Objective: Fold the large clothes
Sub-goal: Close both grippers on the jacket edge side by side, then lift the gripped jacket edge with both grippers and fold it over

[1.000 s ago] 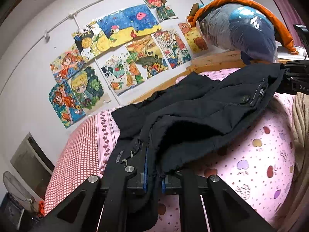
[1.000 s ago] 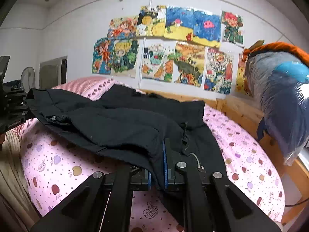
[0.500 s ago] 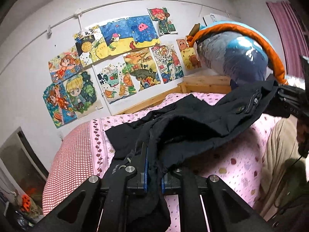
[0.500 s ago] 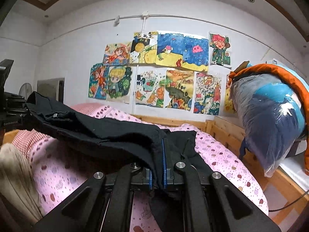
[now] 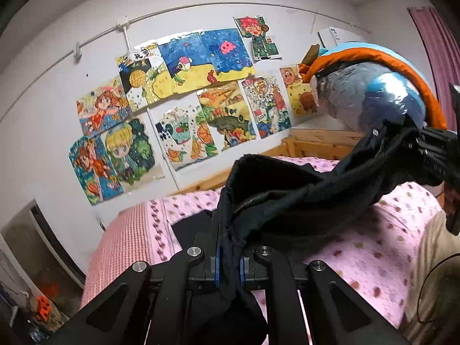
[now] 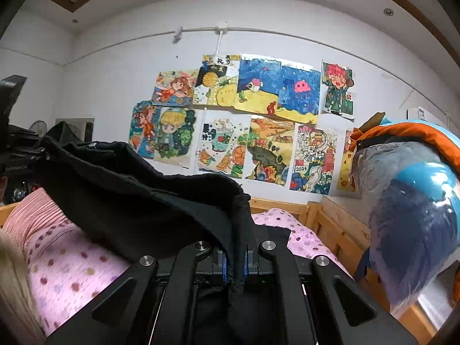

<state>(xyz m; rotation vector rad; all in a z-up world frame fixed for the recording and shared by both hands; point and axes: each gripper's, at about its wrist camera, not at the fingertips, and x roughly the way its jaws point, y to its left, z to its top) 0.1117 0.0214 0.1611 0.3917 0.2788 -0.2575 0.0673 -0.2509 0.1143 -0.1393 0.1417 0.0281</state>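
Note:
A large black garment (image 5: 299, 198) hangs stretched between my two grippers above a bed with a pink dotted sheet (image 5: 373, 256). My left gripper (image 5: 228, 264) is shut on one end of the cloth, which bunches between its blue pads. In the right wrist view the same black garment (image 6: 138, 198) sags across the frame, and my right gripper (image 6: 235, 261) is shut on its other end. Each gripper shows in the other's view: the right gripper (image 5: 431, 149) at far right, the left gripper (image 6: 20, 155) at far left. Part of the garment still lies on the sheet.
Colourful drawings (image 6: 238, 132) cover the white wall behind the bed. A wooden bed frame (image 6: 330, 224) runs along the back. A big plastic-wrapped bundle (image 6: 414, 215) with an orange cover sits at the right. A beige cloth (image 5: 431, 258) lies at the bed's near edge.
Both grippers have risen, lifting the black garment off the bed. More of the wall and ceiling shows, and the cloth now hangs in a sagging band between them.

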